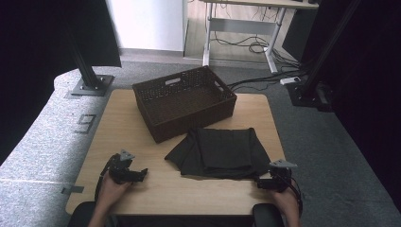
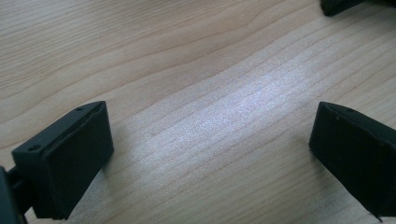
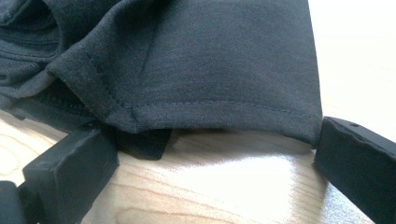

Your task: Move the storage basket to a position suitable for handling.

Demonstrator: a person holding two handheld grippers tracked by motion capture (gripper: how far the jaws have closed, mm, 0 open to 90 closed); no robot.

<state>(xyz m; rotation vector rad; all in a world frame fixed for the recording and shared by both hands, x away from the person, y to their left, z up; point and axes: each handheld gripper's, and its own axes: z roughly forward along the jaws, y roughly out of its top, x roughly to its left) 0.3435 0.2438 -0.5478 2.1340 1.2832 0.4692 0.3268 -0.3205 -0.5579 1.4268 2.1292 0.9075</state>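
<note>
A dark folded garment (image 1: 217, 152) lies on the wooden table (image 1: 118, 132), just in front of a dark woven basket (image 1: 184, 101). My right gripper (image 1: 263, 182) sits at the garment's near right corner, open, its jaws low on the table. In the right gripper view the stitched hem (image 3: 196, 105) of the garment reaches down between the two black fingers (image 3: 70, 168), touching both. My left gripper (image 1: 142, 174) rests on bare wood at the near left, open, apart from the cloth. Its fingers (image 2: 70, 158) frame only tabletop (image 2: 210, 116).
The basket stands empty at the back middle of the table. Black frame posts (image 1: 85, 61) stand on the floor at both sides. A desk with cables (image 1: 250, 45) is behind. Bare wood lies left of the garment.
</note>
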